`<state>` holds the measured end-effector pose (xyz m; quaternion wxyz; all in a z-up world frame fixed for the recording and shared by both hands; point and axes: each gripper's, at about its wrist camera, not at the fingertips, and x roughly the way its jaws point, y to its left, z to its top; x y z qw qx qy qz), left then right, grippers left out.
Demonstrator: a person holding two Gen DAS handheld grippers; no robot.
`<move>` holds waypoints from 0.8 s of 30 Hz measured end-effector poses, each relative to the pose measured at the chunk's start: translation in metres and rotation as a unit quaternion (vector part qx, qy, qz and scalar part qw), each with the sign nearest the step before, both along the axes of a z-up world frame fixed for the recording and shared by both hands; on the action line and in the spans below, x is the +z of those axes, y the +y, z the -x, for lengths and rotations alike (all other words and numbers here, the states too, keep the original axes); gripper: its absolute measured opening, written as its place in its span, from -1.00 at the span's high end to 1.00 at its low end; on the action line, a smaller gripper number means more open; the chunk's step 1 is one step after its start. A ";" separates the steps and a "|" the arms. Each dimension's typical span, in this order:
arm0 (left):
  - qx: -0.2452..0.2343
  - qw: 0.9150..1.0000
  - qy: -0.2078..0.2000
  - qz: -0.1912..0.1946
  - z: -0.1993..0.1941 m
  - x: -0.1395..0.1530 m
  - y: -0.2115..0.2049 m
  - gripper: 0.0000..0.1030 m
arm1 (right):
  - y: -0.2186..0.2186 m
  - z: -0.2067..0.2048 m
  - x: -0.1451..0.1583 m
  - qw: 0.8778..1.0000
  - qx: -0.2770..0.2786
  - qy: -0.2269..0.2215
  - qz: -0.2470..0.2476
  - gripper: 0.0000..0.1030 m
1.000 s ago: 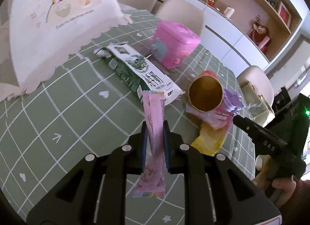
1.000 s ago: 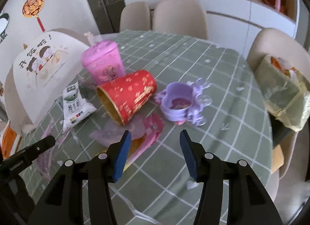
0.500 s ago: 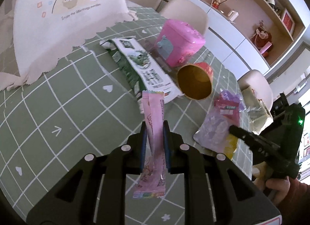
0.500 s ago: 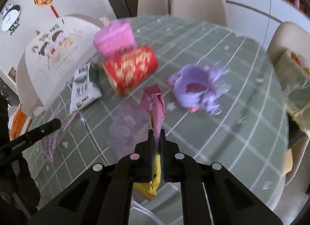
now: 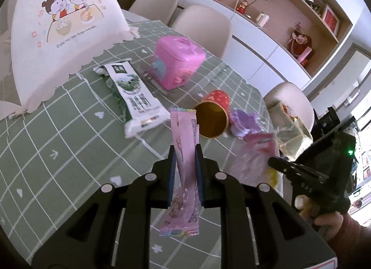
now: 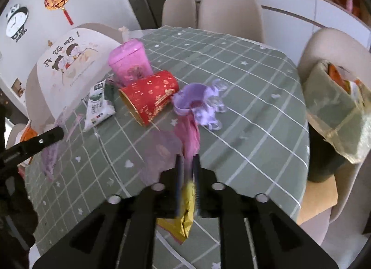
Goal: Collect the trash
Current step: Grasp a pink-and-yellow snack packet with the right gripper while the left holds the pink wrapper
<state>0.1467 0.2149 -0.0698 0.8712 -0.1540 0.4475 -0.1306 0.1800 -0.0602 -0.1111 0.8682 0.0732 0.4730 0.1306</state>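
A round table (image 6: 266,97) in a green checked cloth carried a white domed food cover (image 5: 58,44) at its far left edge; nearer the middle lay a pink box (image 5: 178,62), a green-and-white packet (image 5: 134,97) and a red cup (image 6: 150,95) on its side; the left gripper (image 5: 185,171) was clamped on 1 pink wrapper (image 5: 185,164); the right gripper (image 6: 187,185), jaws opening, had pink-and-yellow wrappers (image 6: 189,153) between its fingers.

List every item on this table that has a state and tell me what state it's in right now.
Left tongs: shut on a long pink wrapper.
Right tongs: opening, crumpled pink and yellow wrappers between them.
Red paper cup: tipped on its side.
Pink plastic box: lid closed.
Green-and-white snack packet: lying flat.
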 end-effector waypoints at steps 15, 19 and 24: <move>-0.008 1.000 0.025 -0.008 0.018 -0.008 -0.027 0.72 | -0.037 -0.007 -0.022 0.999 -0.025 0.002 -0.040 0.21; -0.006 1.000 0.023 -0.016 0.019 -0.003 -0.031 0.72 | -0.029 -0.028 -0.026 0.999 -0.007 0.012 -0.034 0.62; -0.004 0.999 -0.003 -0.040 0.014 0.019 -0.034 0.71 | -0.017 -0.027 0.003 0.999 0.029 -0.023 -0.010 0.83</move>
